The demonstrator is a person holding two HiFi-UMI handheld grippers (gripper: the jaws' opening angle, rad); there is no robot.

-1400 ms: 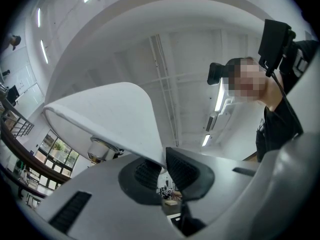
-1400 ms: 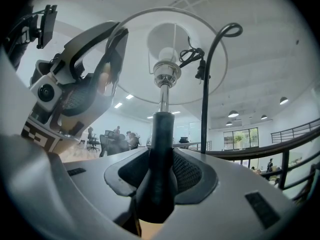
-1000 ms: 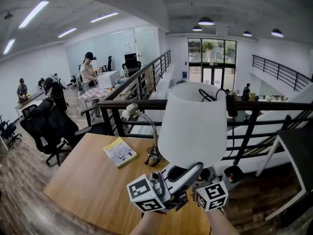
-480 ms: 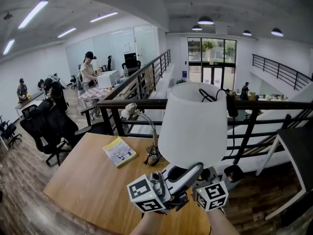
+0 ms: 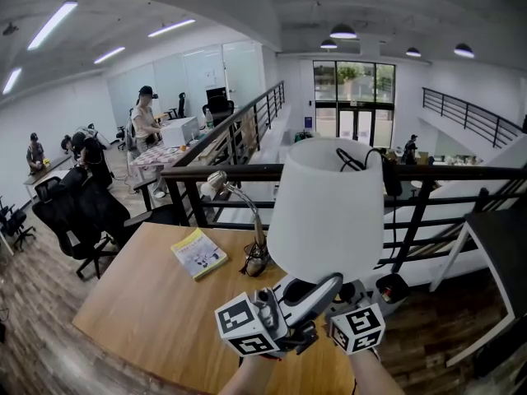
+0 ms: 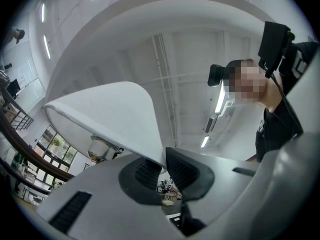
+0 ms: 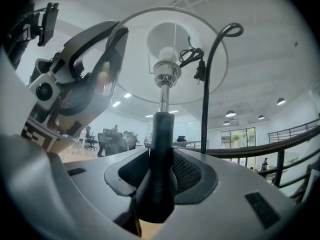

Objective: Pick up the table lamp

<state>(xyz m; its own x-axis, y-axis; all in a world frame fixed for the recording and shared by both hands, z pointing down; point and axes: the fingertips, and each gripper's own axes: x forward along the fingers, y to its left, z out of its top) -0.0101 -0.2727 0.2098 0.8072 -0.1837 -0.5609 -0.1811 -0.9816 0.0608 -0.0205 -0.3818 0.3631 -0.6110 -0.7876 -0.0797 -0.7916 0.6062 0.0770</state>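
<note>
Over the near edge of the tabletop [image 5: 156,303], toward its right corner: table lamp [image 5: 325,204], upright, its white shade [image 6: 110,114] raised in front of the head camera. The base is hidden behind the grippers, so I cannot tell whether it is clear of the wood.

Handling, as judged: the shade is thin and light and would likely dent or tilt under a squeeze, so it is a poor carrying point. The dark stem [image 7: 160,149] below the bulb [image 7: 166,59] looks stiff and narrow and is the sound hold. The weight probably sits low in the base. A black cord [image 7: 210,84] rises and loops with its plug inside the shade and could snag.

Right gripper [image 7: 160,171]: jaws clenched on the stem, a pad pressed to either side. Left gripper [image 6: 162,166]: jaws almost together, nipping the shade's lower rim between the pads, angled upward.

Outward: yellow book [image 5: 200,253] toward the far edge of the tabletop. Small gooseneck lamp [image 5: 239,200] at that edge, just beside the book. Black railing [image 5: 214,174] beyond it.
</note>
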